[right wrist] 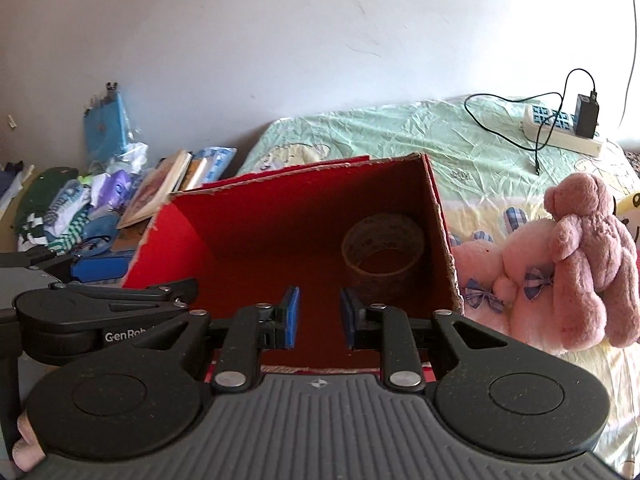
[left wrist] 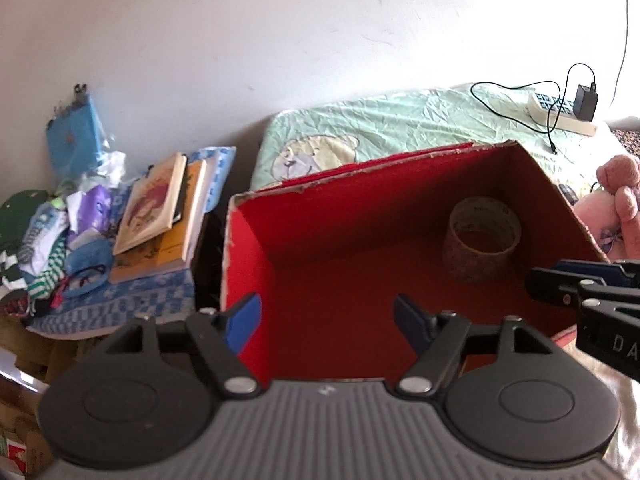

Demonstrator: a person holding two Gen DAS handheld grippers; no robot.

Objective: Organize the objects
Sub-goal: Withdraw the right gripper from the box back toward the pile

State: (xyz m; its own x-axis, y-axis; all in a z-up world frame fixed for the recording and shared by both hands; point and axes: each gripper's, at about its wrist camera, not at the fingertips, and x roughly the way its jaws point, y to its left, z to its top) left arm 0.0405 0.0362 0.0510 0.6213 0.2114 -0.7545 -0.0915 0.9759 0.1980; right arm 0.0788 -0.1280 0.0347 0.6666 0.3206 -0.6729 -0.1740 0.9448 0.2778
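A red-lined cardboard box (left wrist: pixel 320 216) (right wrist: pixel 256 216) stands open on the bed. Inside it, near the far right corner, lies a roll of tape (left wrist: pixel 482 236) (right wrist: pixel 382 254). My left gripper (left wrist: pixel 326 322) hangs open over the box's near edge with nothing between its blue pads. My right gripper (right wrist: pixel 319 318) is open too, its pads a narrower gap apart, above the box's near edge and empty. Its fingers also show at the right edge of the left wrist view. Two pink plush toys (right wrist: pixel 560 264) (left wrist: pixel 618 204) lie on the bed to the right of the box.
A power strip (right wrist: pixel 560 130) (left wrist: pixel 558 114) with a black charger and cable lies at the back right of the bed. Left of the bed, a low surface carries books (left wrist: pixel 160 216) (right wrist: pixel 160 188), clothes (left wrist: pixel 44 240) and a blue packet (left wrist: pixel 74 136). A white wall rises behind.
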